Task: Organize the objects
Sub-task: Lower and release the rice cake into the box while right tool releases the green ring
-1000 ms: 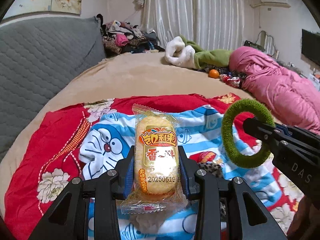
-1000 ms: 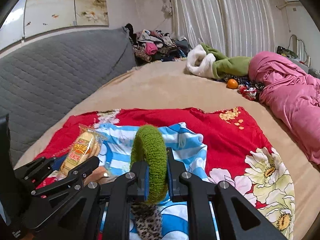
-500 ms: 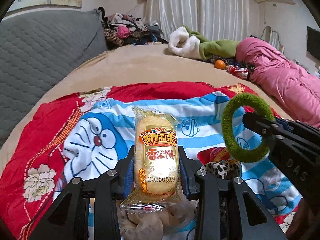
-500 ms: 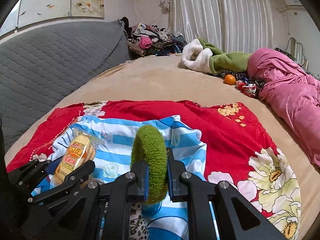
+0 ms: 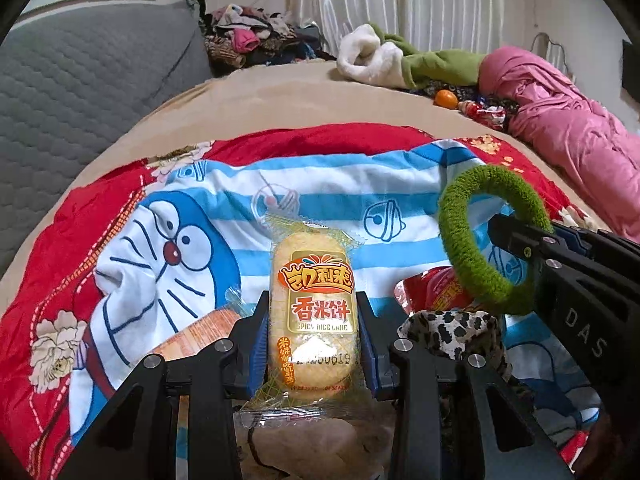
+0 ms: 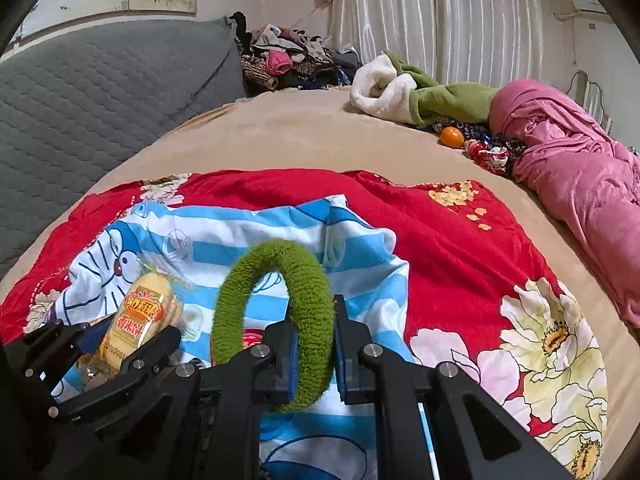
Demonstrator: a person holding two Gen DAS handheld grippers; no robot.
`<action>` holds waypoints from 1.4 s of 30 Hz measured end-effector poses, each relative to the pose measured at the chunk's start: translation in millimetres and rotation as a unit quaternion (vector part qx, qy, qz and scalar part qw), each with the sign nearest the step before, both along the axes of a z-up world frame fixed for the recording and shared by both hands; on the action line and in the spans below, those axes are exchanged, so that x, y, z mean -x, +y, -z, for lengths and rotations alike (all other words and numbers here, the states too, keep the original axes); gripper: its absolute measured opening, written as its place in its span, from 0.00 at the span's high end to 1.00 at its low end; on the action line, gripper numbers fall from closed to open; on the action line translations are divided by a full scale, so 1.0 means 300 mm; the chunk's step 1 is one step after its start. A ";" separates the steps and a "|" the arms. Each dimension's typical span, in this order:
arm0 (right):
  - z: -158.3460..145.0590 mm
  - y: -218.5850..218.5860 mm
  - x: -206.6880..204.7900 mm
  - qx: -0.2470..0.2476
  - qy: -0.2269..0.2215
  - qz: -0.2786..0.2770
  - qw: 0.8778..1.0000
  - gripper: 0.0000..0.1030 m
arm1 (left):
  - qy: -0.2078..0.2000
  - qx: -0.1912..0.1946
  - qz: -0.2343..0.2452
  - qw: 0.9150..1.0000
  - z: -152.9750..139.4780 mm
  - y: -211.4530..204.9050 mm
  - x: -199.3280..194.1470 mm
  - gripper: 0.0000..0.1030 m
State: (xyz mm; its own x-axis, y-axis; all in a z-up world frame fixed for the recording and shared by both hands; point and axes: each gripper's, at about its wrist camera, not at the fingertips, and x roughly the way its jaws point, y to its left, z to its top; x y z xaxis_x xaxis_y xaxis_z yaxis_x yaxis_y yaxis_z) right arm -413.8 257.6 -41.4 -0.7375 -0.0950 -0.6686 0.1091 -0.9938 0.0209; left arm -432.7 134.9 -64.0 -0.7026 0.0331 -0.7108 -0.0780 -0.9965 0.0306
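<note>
My left gripper is shut on a yellow rice cake packet, held upright between its blue pads; the same packet shows at the left in the right wrist view. My right gripper is shut on a fuzzy green ring, gripping its right side. That ring hangs at the right in the left wrist view. Both hover over a blue striped cartoon cloth spread on a red floral cloth. Under the grippers lie a leopard-print item, a red packet and an orange packet.
The cloths lie on a tan bed with a grey quilted headboard. A pink quilt, a green and white garment, an orange fruit and a clothes heap sit at the far side.
Both grippers have sunk toward the striped cloth and tipped further down. The items under them have come into view. The green ring has turned, so its hole now faces the right wrist camera.
</note>
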 end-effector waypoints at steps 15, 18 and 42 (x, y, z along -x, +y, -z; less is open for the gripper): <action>0.058 0.023 0.026 0.001 -0.038 0.013 0.999 0.85 | -0.043 -0.005 0.005 0.999 0.035 -0.001 0.018 0.54; 0.064 0.022 0.027 0.001 -0.045 0.012 0.999 0.84 | -0.046 -0.001 0.008 0.999 0.039 0.006 0.017 0.50; 0.042 0.056 -0.022 0.029 -0.038 0.016 0.999 0.49 | -0.053 -0.026 0.017 0.998 0.013 0.002 -0.016 0.27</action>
